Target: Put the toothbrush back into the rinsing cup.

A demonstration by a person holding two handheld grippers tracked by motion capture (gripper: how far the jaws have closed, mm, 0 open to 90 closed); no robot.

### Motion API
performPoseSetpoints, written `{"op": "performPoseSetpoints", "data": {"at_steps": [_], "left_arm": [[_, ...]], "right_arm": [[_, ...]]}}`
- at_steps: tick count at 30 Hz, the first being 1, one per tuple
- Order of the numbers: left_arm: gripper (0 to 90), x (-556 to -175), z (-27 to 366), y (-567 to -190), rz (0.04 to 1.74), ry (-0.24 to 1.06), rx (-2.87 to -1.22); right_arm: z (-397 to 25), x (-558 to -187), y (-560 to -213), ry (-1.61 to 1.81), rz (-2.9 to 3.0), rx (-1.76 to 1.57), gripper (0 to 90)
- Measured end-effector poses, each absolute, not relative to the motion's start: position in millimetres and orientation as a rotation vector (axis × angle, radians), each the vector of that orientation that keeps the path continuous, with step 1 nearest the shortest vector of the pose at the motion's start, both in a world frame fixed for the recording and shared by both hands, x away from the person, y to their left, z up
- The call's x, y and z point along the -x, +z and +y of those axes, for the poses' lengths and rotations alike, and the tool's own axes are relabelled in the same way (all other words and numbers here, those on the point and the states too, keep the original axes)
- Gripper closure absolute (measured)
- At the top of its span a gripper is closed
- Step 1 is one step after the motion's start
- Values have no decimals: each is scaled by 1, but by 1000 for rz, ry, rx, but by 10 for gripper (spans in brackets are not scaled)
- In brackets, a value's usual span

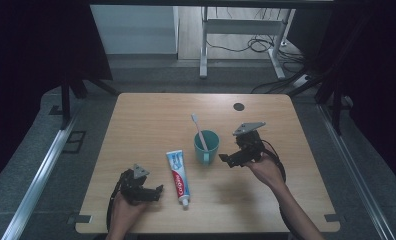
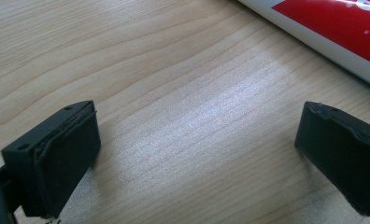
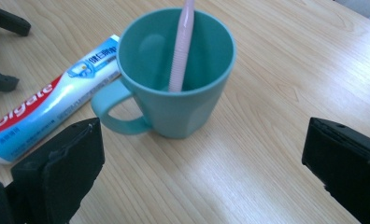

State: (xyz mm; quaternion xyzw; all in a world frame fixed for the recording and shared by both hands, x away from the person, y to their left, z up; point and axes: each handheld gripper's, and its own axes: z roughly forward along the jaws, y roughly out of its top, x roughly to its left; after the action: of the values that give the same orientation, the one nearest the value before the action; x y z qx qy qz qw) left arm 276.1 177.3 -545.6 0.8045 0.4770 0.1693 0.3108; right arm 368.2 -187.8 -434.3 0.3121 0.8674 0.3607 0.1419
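A teal mug (image 1: 206, 145) (image 3: 176, 77) stands mid-table with a pink toothbrush (image 1: 199, 131) (image 3: 181, 44) leaning in it, bristles up. A red, white and blue toothpaste tube (image 1: 178, 178) (image 3: 43, 109) (image 2: 332, 32) lies flat to the mug's left, cap toward the front edge. My right gripper (image 1: 225, 159) (image 3: 202, 158) is held just right of the mug, open, with nothing between its jaws. My left gripper (image 1: 159, 192) (image 2: 197, 144) rests low on the table left of the tube, open over bare wood.
The wooden table (image 1: 146, 125) has a dark round grommet (image 1: 239, 106) near its far edge. Beyond it stand a white desk frame (image 1: 206, 45) and loose cables (image 1: 261, 45) on the floor. Dark curtains flank both sides.
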Motion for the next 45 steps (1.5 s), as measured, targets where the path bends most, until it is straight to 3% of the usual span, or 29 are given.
{"op": "performPoseSetpoints", "data": {"at_steps": [24,45], "left_arm": [[1,-278,176,-546,1263,448,-2117],[0,-278,175,-546,1282,450,-2111]], "right_arm": [[-229,-344,-452,1021,2470,-944,0],[-263,-320,-492,1001,2435,-1026,0]]}}
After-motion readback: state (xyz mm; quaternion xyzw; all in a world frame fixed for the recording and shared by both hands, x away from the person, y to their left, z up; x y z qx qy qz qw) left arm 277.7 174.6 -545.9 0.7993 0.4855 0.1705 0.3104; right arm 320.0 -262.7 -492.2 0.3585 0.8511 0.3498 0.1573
